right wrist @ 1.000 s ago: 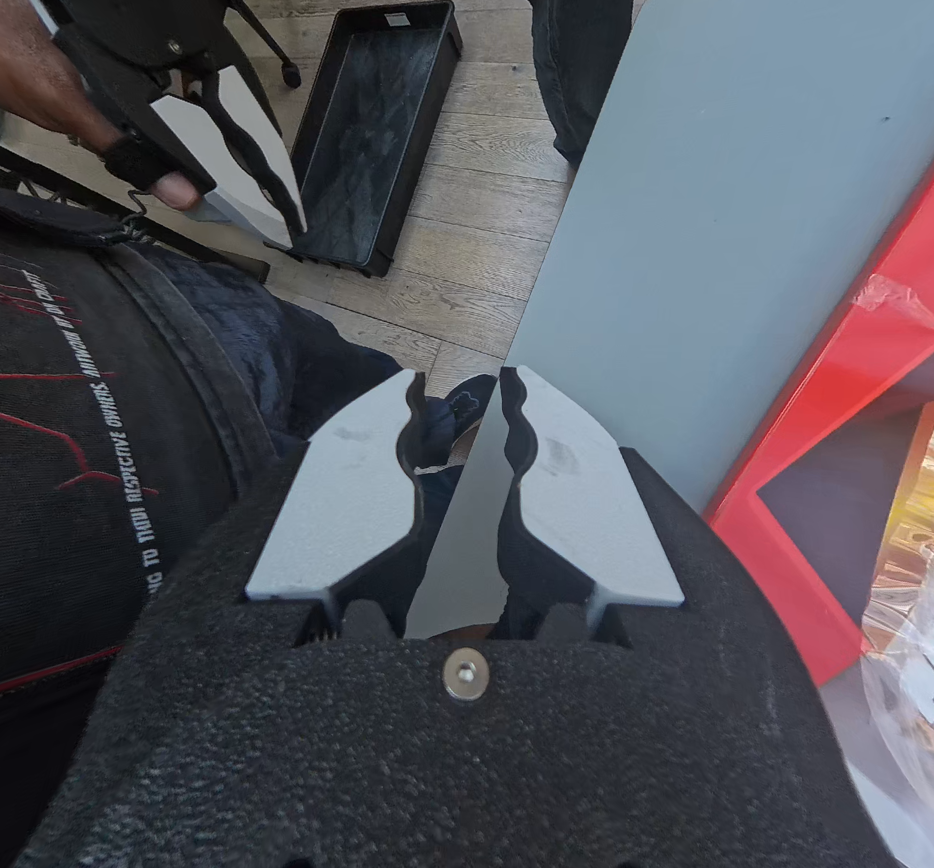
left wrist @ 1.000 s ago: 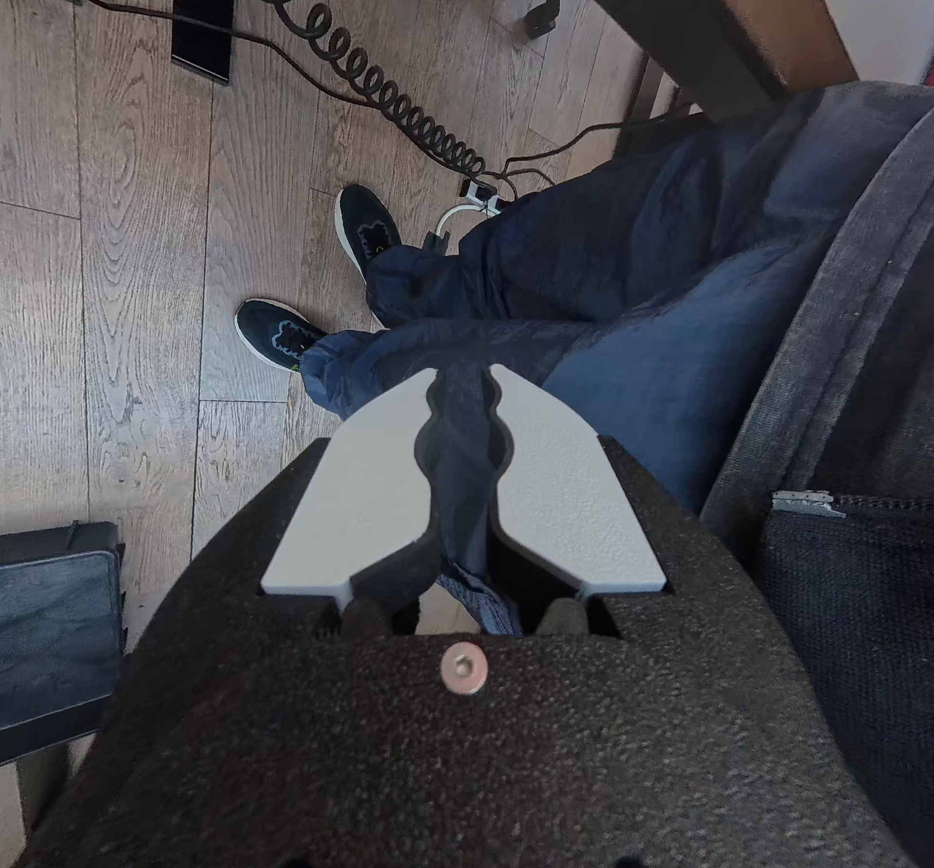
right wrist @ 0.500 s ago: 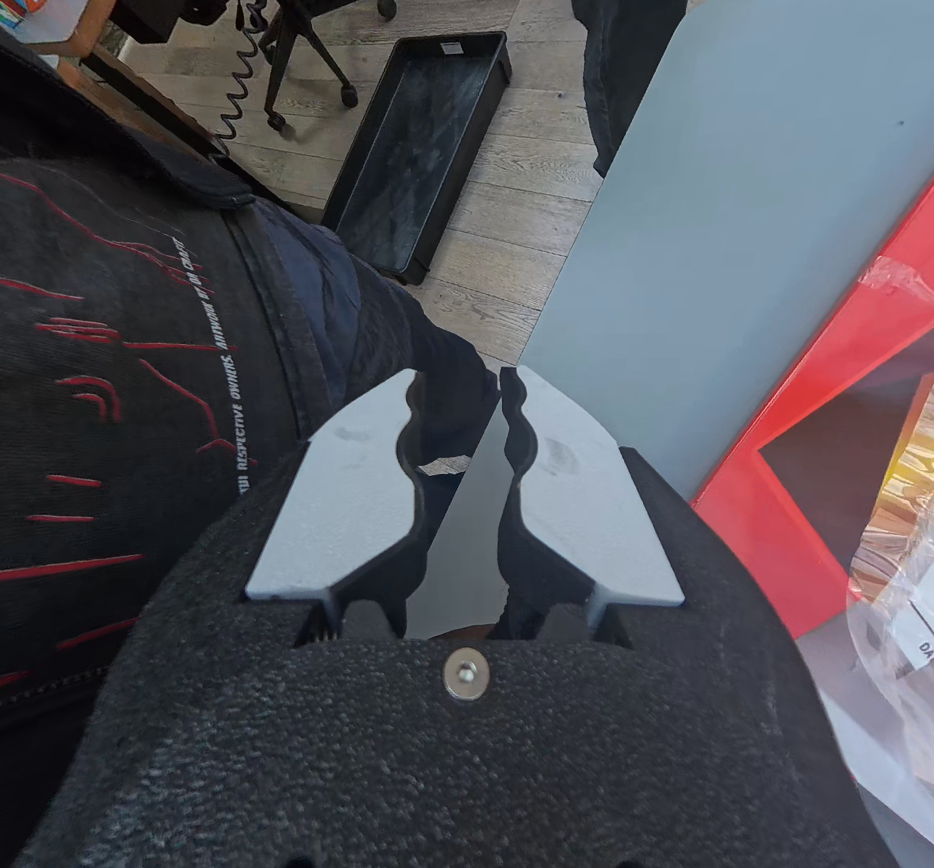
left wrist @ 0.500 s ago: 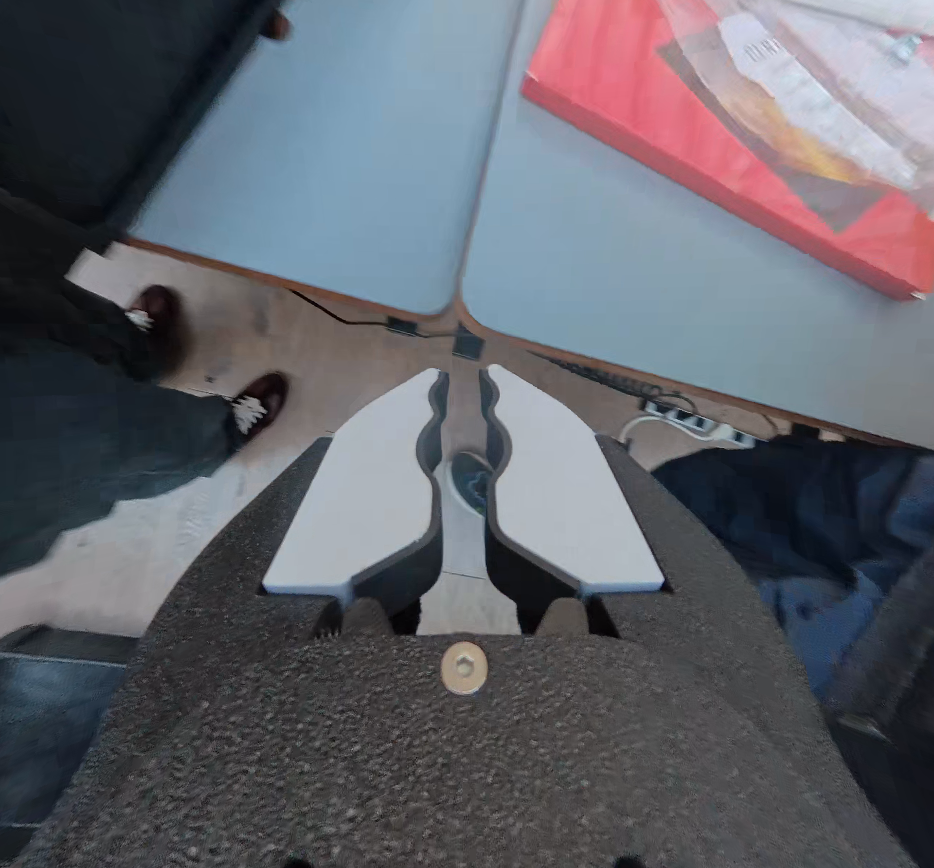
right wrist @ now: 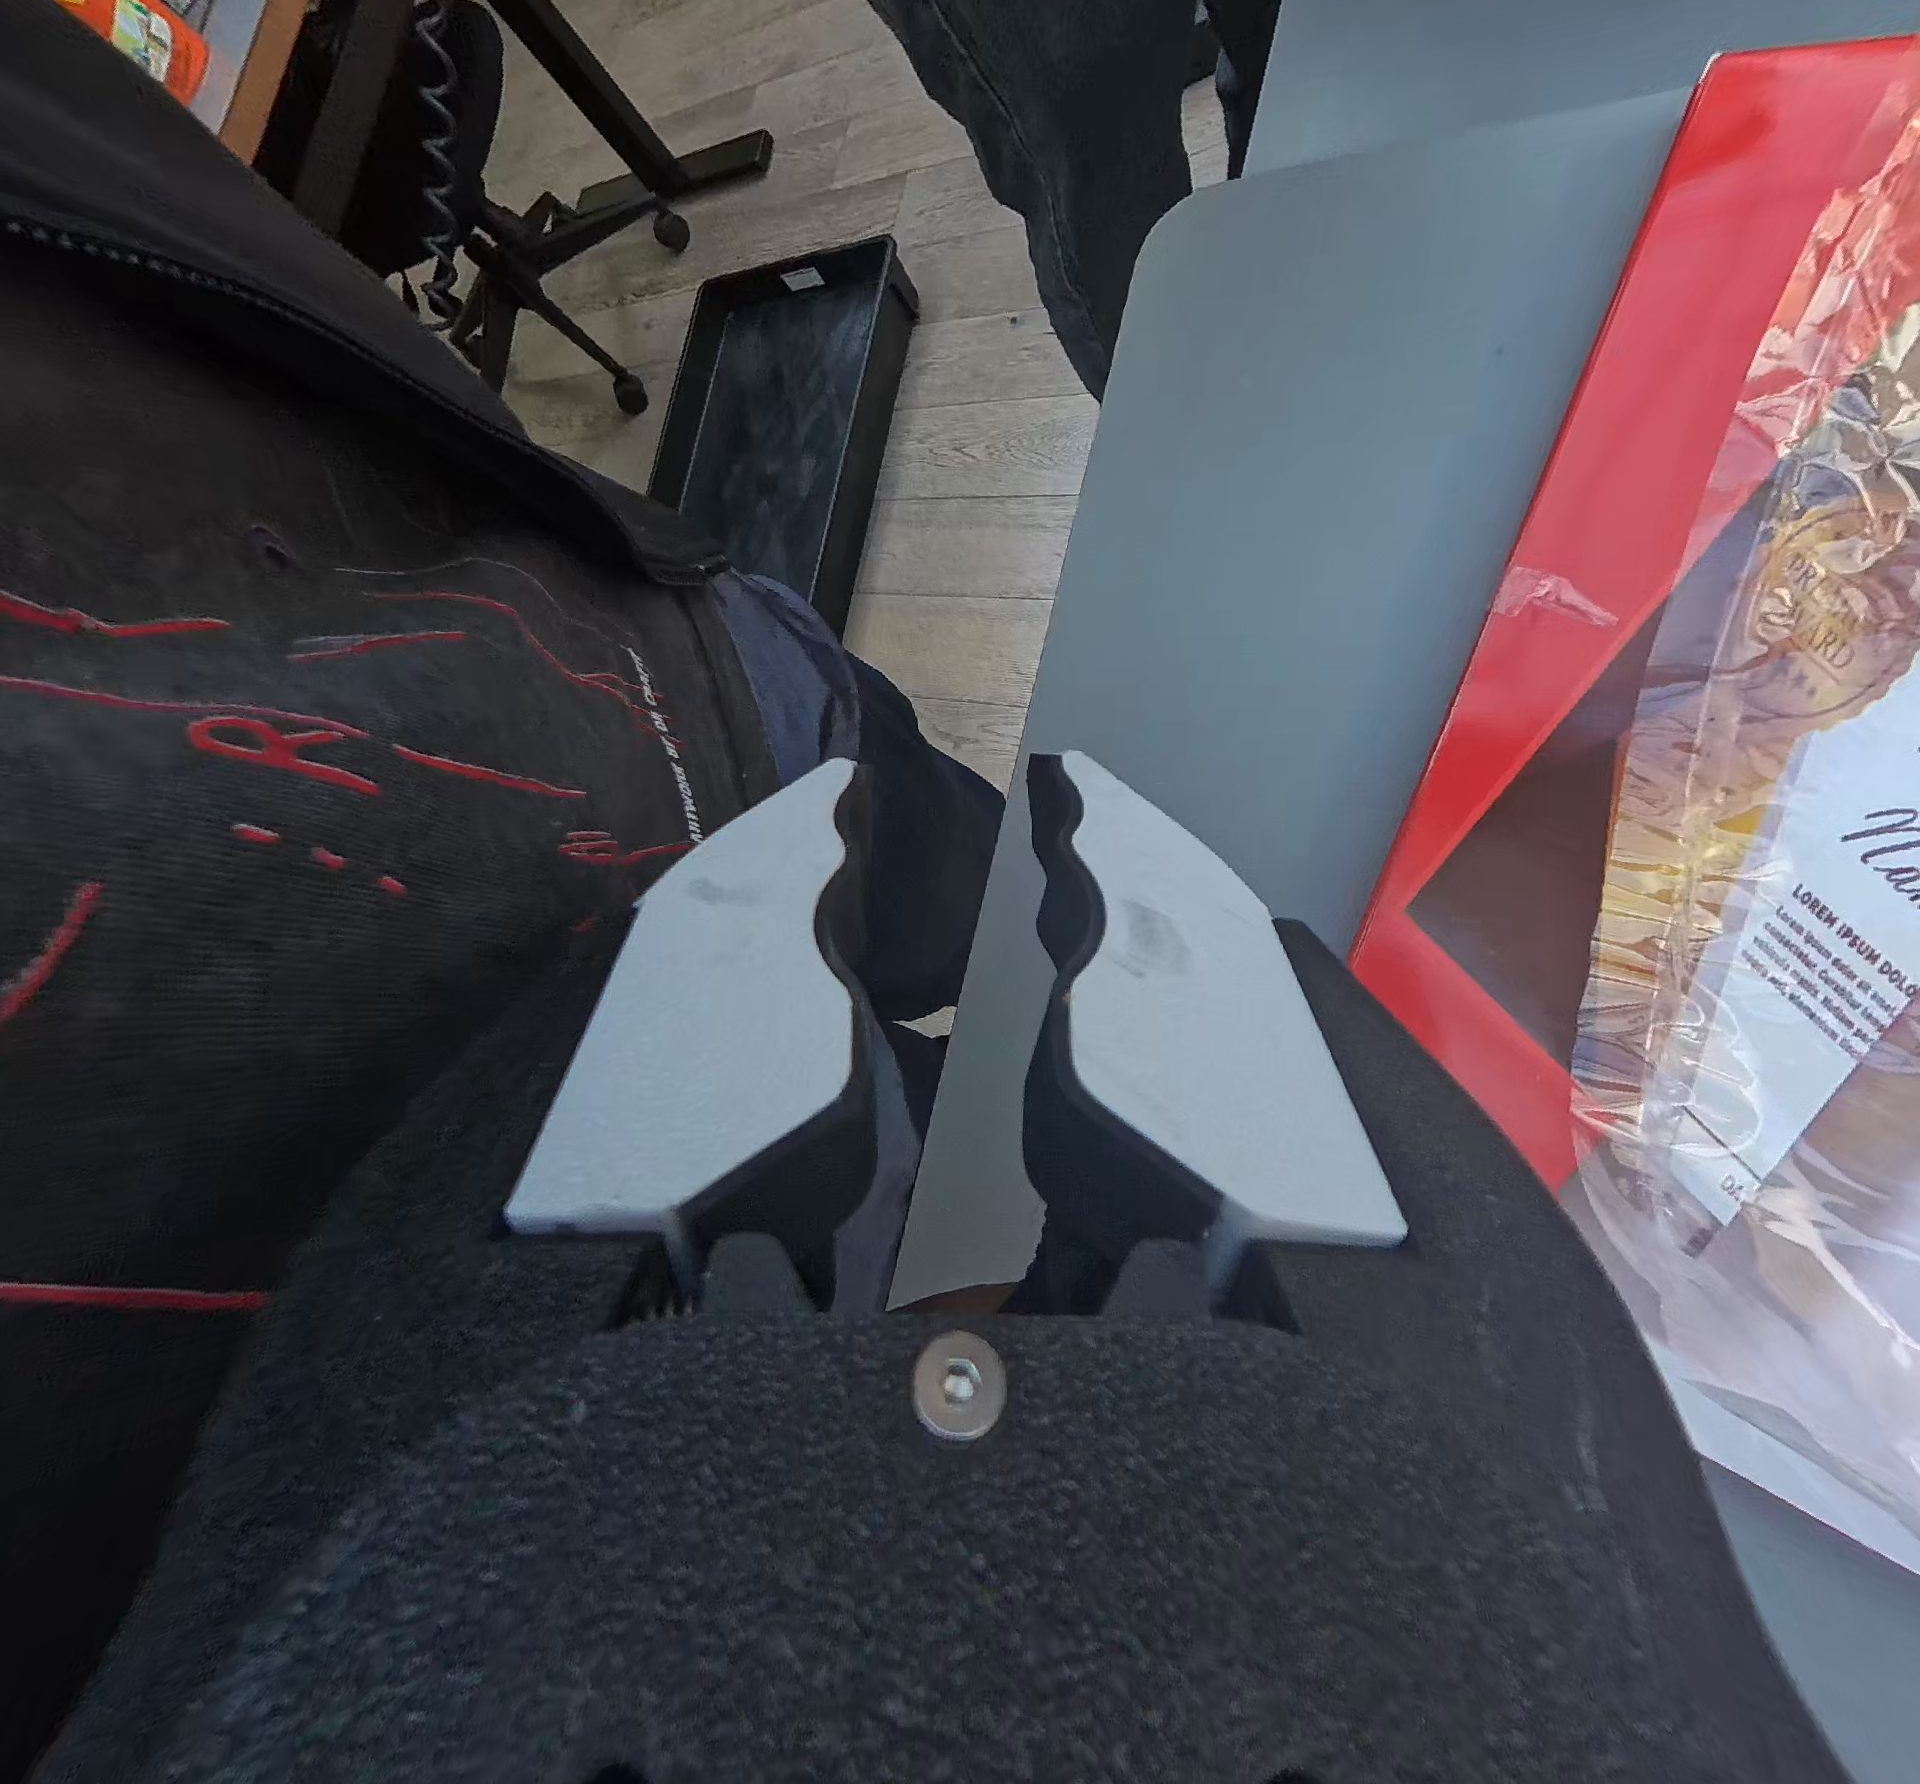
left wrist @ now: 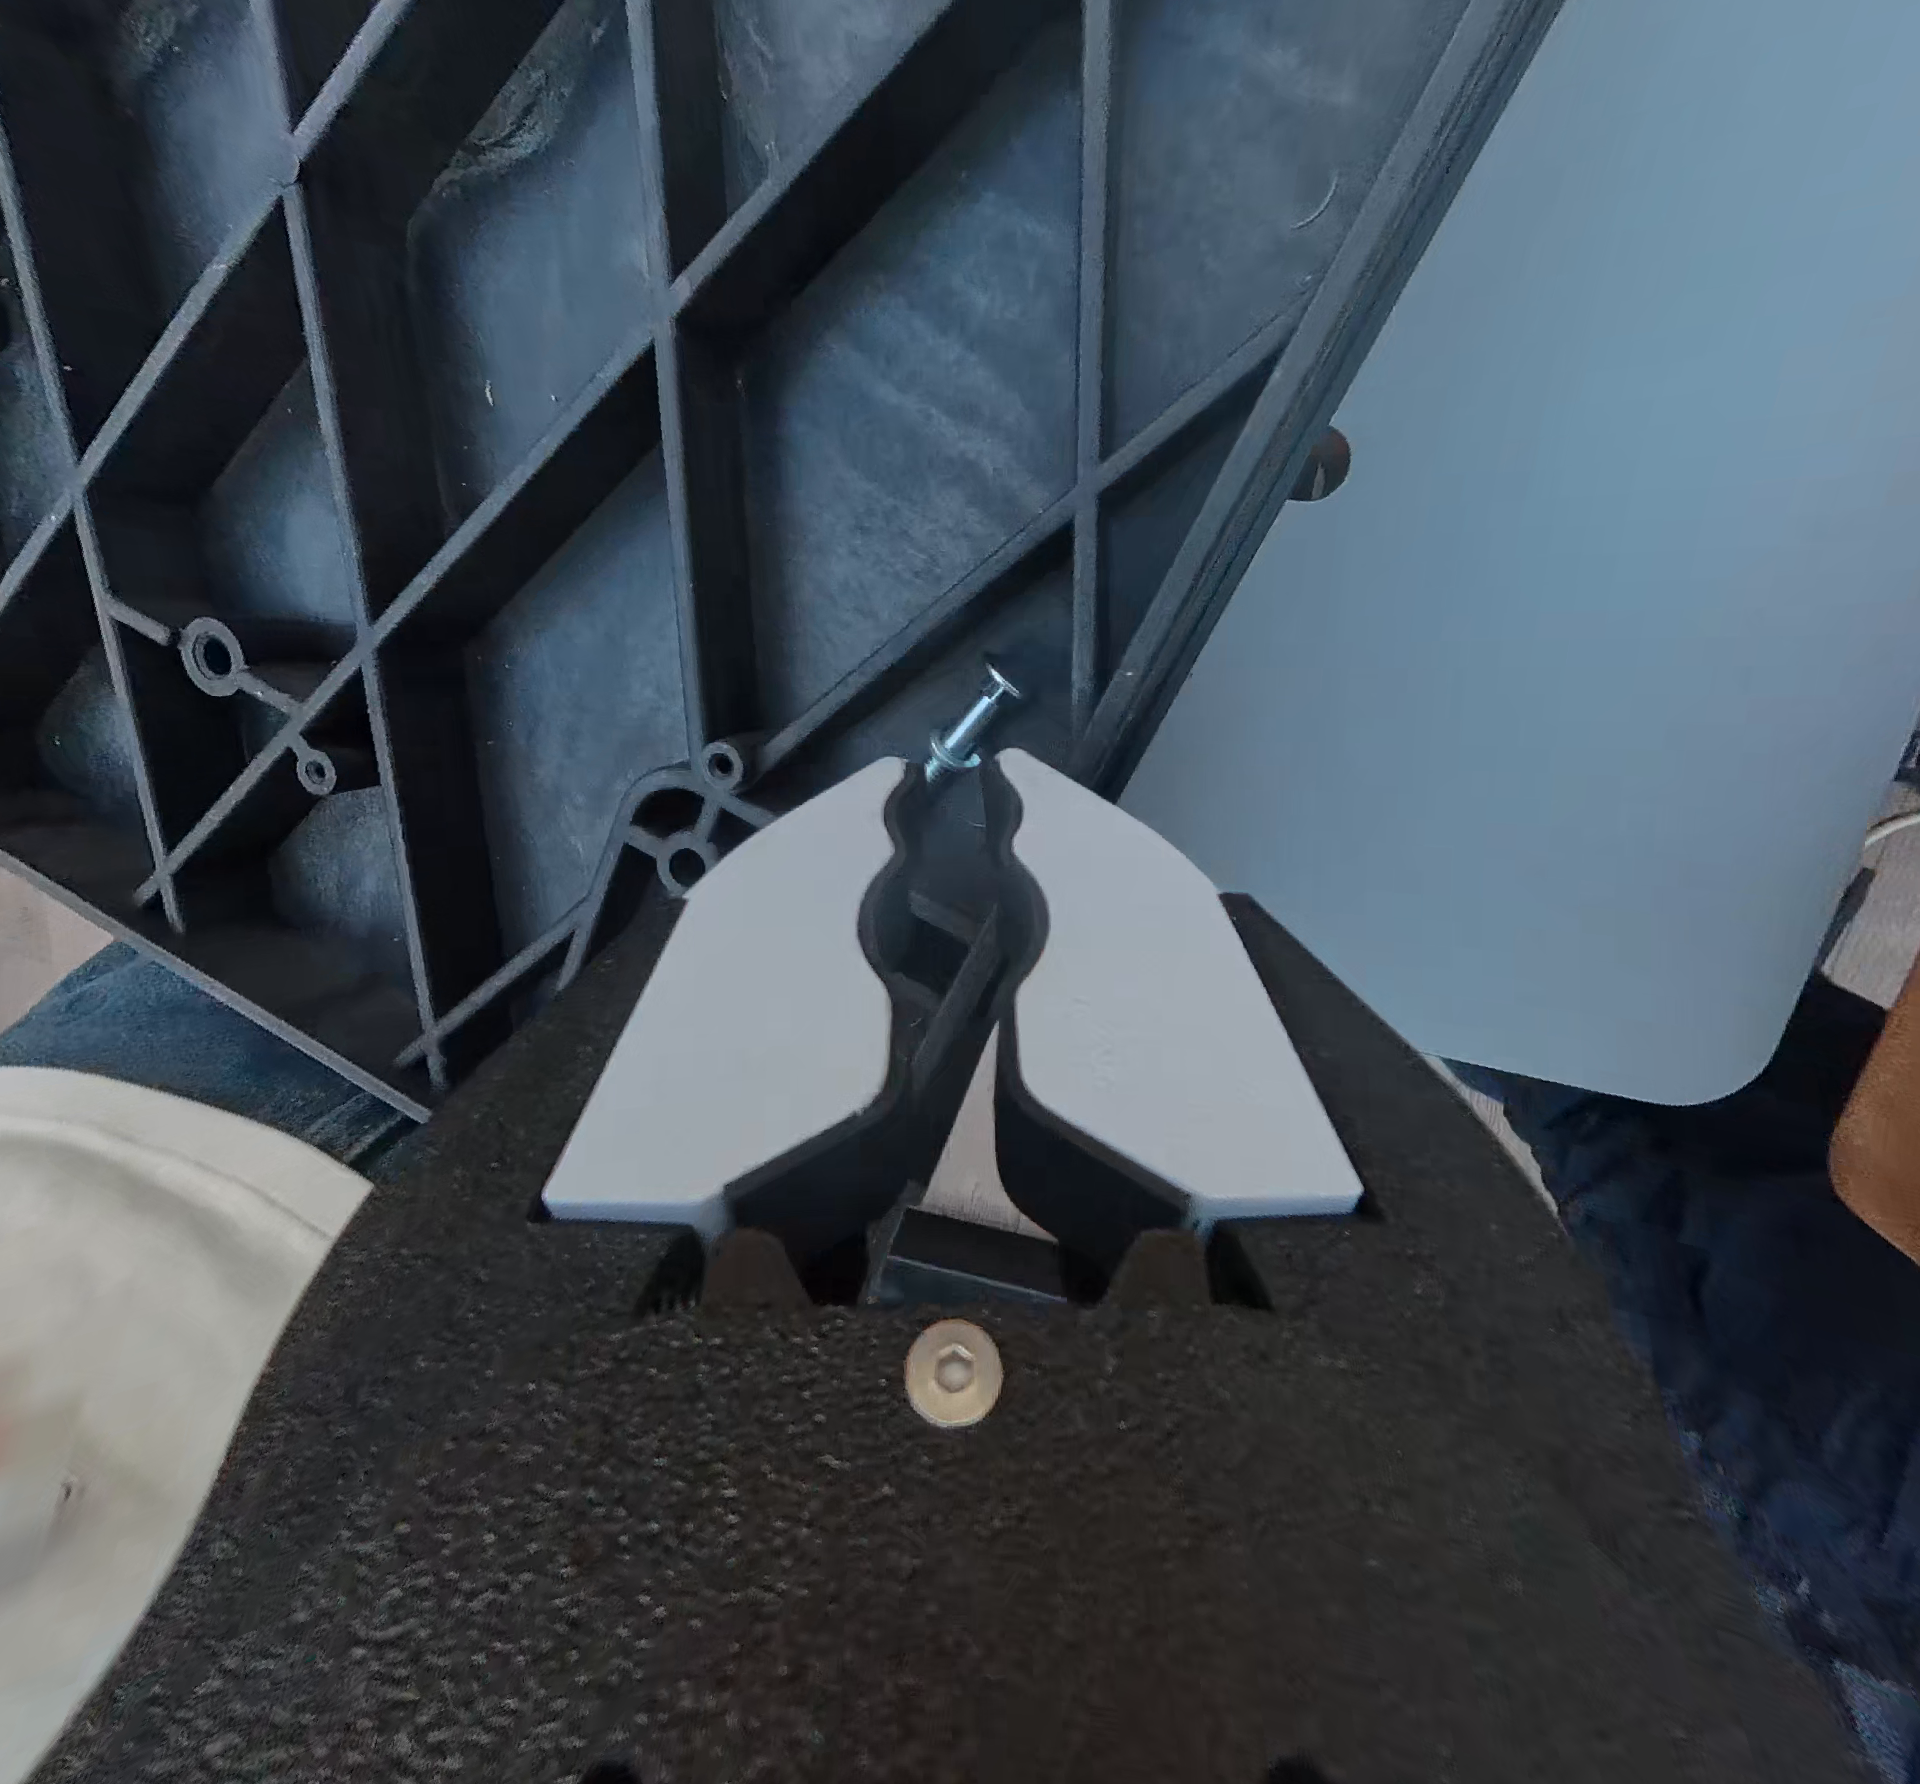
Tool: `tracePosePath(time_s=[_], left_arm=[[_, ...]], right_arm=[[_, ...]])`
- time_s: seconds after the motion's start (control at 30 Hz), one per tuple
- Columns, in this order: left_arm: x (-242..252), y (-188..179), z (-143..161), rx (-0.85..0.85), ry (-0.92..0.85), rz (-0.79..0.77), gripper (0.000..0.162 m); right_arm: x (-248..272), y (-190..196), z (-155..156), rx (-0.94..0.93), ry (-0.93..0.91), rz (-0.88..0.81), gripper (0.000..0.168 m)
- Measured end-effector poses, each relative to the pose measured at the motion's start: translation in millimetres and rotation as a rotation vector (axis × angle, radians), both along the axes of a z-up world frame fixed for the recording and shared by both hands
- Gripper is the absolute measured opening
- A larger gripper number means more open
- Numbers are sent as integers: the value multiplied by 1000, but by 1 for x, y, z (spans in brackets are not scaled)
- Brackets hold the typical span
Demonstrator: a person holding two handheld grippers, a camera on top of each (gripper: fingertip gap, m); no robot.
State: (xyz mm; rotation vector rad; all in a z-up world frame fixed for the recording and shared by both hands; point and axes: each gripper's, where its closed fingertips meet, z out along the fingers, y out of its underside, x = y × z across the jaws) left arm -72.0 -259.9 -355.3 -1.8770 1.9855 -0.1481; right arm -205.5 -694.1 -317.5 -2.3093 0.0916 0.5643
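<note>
Black ribbed panel, seemingly bolt-pinching left claw

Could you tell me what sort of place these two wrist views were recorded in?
Probably an office or workroom. The right wrist view shows a wood-look floor, a wheeled office chair base and a pale grey table bearing a red box; a desk with a coiled cable stands behind.

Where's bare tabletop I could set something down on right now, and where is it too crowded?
Bare grey tabletop lies between its rounded near corner and the red box; more grey surface shows right of the black ribbed panel. Crowded: the box with its clear wrapping fills the right side. The left gripper, holding a bolt, sits against the panel.
</note>
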Motion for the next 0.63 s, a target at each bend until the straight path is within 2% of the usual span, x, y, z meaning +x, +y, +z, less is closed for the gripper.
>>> tracePosePath(time_s=[0.13, 0.43, 0.63], left_arm=[[-4, 12, -19, 17, 129, -80, 12], [-18, 23, -34, 10, 373, -264, 17], [-20, 19, -43, -98, 493, -417, 11]], right_arm=[[7, 8, 1, -4, 8, 1, 29], [23, 22, 2, -5, 28, 33, 30], [34, 22, 2, -16, 14, 64, 30]])
